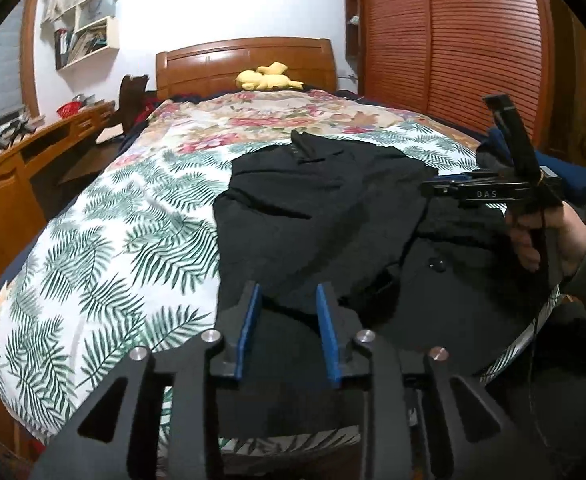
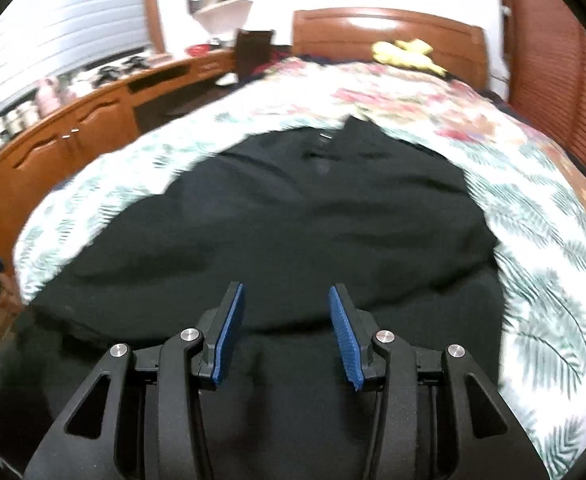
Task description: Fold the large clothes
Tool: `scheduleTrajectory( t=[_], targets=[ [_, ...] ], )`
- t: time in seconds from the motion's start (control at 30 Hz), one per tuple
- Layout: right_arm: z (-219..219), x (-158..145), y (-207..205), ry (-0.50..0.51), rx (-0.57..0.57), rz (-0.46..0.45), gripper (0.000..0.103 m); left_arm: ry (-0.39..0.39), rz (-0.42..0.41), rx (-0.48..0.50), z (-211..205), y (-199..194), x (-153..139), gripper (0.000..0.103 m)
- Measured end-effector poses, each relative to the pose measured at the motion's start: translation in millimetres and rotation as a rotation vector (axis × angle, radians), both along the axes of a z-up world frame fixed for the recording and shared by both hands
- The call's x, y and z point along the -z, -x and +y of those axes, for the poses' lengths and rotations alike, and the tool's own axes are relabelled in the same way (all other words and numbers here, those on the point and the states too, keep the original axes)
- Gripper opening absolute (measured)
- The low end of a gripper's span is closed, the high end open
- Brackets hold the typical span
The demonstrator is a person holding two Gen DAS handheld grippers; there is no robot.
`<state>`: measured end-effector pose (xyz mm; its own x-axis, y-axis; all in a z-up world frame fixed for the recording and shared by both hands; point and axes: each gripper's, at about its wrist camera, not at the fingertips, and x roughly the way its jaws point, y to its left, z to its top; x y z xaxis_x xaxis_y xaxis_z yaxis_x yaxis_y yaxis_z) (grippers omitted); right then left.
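Left gripper (image 1: 287, 300) wide, empty, over near hem of black fabric garment (image 1: 325, 208); collar far, long axis straight ahead. Right gripper (image 2: 287, 300) wide, equally near.

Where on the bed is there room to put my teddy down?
The leafy quilt is bare left of the black garment, down to the bed's near corner. The flowery strip between the garment's collar and the yellow toy is free too. The right side is crowded: garment, a dark pile, and the right gripper.
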<state>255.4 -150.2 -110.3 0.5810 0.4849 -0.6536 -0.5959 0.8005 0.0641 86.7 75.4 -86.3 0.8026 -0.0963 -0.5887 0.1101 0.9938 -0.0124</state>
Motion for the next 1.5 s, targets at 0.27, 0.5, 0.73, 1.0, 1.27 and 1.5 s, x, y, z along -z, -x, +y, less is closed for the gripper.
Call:
scheduleTrajectory(
  t=[0.27, 0.5, 0.73, 1.0, 1.27, 1.5],
  targets=[
    [95.0, 15.4, 38.7, 0.009, -0.206, 0.06, 0.044, 0.01, 0.061, -0.037, 24.4, 4.3, 25.6, 0.034],
    [123.5, 38.6, 65.8, 0.073, -0.281, 0.101, 0.044, 0.005, 0.099, -0.045, 32.5, 6.3, 42.2, 0.035],
    [126.0, 56.6, 73.0, 0.124, -0.277, 0.092, 0.045, 0.016, 0.144, -0.05, 34.7, 0.7, 58.7, 0.036],
    [80.1, 29.7, 79.5, 0.076, -0.218, 0.073, 0.044, 0.023, 0.169, -0.06, 38.5, -5.6, 70.7, 0.038],
    [-18.8, 21.7, 81.1, 0.119, -0.049, 0.047, 0.044, 0.014, 0.172, -0.072, 38.4, -10.7, 75.3, 0.044],
    [-97.0, 10.5, 84.5, 0.084, 0.11, 0.055, 0.044, 0.02, 0.165, -0.084, 40.8, -15.4, 77.0, 0.05]
  ],
)
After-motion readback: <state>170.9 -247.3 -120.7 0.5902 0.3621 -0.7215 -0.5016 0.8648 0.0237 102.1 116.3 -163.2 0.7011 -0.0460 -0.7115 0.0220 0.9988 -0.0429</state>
